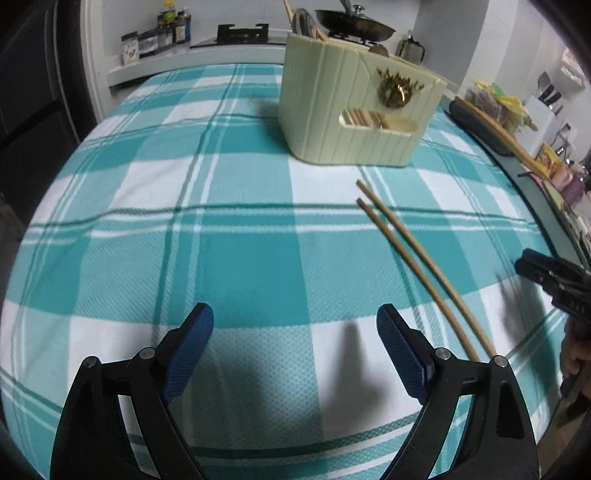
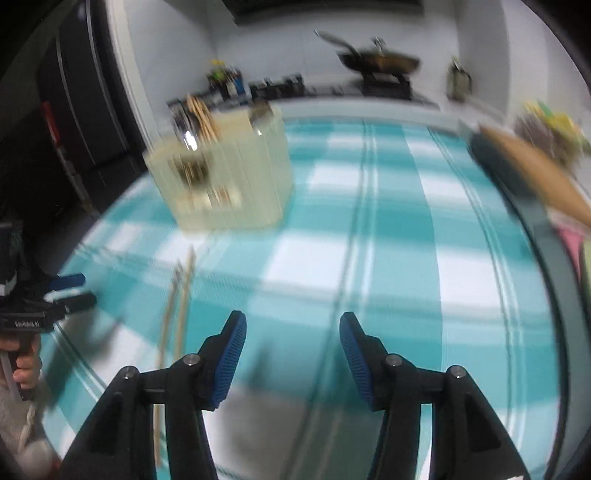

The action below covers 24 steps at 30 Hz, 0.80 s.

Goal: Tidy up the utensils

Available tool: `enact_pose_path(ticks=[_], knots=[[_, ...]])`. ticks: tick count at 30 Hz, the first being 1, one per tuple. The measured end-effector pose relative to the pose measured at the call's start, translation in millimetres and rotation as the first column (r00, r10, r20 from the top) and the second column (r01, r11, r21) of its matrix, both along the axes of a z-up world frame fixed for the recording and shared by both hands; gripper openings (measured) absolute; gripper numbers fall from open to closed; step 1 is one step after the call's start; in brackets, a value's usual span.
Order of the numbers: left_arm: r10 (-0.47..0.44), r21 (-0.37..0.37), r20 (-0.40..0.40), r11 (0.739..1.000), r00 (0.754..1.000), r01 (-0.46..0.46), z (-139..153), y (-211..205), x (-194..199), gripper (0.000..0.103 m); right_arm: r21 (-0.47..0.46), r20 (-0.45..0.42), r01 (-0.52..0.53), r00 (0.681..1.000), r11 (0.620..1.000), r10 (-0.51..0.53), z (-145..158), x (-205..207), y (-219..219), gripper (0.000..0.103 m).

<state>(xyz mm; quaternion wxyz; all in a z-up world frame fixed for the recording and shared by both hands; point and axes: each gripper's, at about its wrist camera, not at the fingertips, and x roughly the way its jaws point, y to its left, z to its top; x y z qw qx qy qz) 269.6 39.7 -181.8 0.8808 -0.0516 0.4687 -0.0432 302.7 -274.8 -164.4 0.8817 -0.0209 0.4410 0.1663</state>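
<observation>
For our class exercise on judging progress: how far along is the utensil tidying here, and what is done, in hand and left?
Done: the cream utensil holder already has some utensils standing in it. In hand: nothing; the left claw and right claw are both open and empty above the checked tablecloth. Left: the pair of chopsticks lies loose on the cloth, apart from the holder, probably the next pick.

Cloth (image 1: 258, 229): woven fabric, teal-white check, matt, fine ribbed weave.
Chopsticks (image 1: 413, 254): pale wood or bamboo, smooth, matt.
Holder (image 1: 332, 110): cream plastic, grooved walls, slight sheen; gold metallic ornament (image 1: 397, 88), shiny.
Pads (image 1: 192, 350): blue, rubbery look, ridged, matt; black matt plastic arms.
Wok (image 1: 354, 24): dark metal, glossy.
</observation>
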Motion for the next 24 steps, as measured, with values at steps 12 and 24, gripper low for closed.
enact_pose_path(ticks=[12,24], knots=[[0.012,0.120,0.034,0.993,0.999,-0.016,-15.9,-15.9,2.1,0.100,-0.107,0.034,0.044,0.999,0.993,-0.040,-24.2,-28.6,-7.1,0.055],[0.015,0.125,0.034,0.992,0.999,-0.020,-17.5,-15.8,3.4,0.101,-0.114,0.035,0.043,0.999,0.993,-0.039,-25.5,-28.5,-6.3,0.055]])
